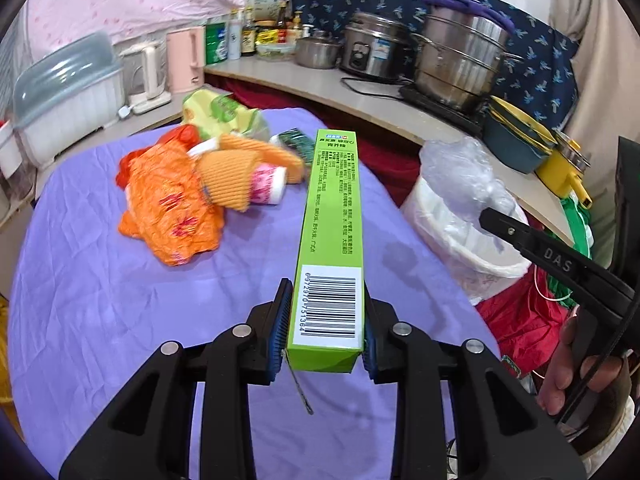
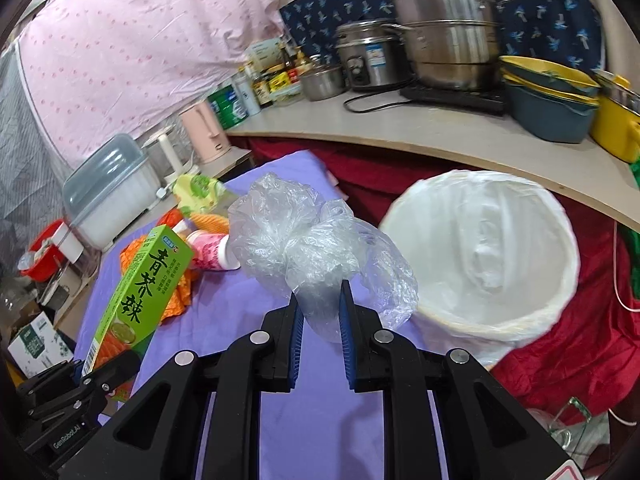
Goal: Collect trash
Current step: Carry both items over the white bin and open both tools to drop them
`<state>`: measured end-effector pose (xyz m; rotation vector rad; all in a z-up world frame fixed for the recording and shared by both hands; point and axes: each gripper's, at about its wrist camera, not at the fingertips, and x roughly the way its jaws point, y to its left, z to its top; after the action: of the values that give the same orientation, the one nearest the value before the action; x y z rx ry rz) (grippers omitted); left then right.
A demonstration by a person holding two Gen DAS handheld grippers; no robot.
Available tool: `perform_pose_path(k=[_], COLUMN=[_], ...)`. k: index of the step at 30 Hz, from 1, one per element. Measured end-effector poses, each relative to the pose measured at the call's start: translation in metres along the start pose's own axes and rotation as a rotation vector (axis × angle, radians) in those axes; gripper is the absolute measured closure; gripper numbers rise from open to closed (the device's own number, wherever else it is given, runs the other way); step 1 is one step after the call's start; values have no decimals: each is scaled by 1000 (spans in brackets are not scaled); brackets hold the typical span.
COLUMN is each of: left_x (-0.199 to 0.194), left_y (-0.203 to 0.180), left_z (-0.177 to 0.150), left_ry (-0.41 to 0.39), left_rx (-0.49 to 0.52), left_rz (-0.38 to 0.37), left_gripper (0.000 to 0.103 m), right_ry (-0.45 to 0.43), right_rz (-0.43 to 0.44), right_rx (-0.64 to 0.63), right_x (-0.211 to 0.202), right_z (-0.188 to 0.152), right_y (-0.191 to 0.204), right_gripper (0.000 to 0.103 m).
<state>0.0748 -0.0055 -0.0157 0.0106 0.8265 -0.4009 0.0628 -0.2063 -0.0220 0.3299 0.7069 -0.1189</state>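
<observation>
Left hand-held gripper (image 1: pixel 325 330): clamped on a green box (image 1: pixel 332 236), held above the purple surface (image 1: pixel 100 320).
Right hand-held gripper (image 2: pixel 320 320): pinching a clear plastic bag (image 2: pixel 316 252) near the white bin (image 2: pixel 492 256).
Bin: apparently empty; view blurred.
Left to collect: orange wrapper (image 1: pixel 168 208), pink cup (image 1: pixel 268 188), far-left pile.

wrappers (image 1: pixel 172 208) on table (image 1: pixel 100 300), bin (image 2: pixel 492 256) just beside, perhaps touching

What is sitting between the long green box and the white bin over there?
In the right wrist view, a crumpled clear plastic bag, pinched in the right gripper, hangs between the green box and the white lined bin.
</observation>
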Motion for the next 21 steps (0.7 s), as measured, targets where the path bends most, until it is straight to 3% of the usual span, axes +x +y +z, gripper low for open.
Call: perform_pose_path(k=[11, 21], left_x=[-1, 42], left_y=[-80, -147], left_z=[7, 30], left_ry=[-23, 24], left_rx=[135, 196], left_rz=[-68, -186], left_gripper=[74, 74], right_ry=[-84, -135], right_rz=[-116, -206], right_rx=[152, 251], right_x=[-53, -81], right_z=[-6, -11], right_y=[-88, -149], right_gripper=[87, 87])
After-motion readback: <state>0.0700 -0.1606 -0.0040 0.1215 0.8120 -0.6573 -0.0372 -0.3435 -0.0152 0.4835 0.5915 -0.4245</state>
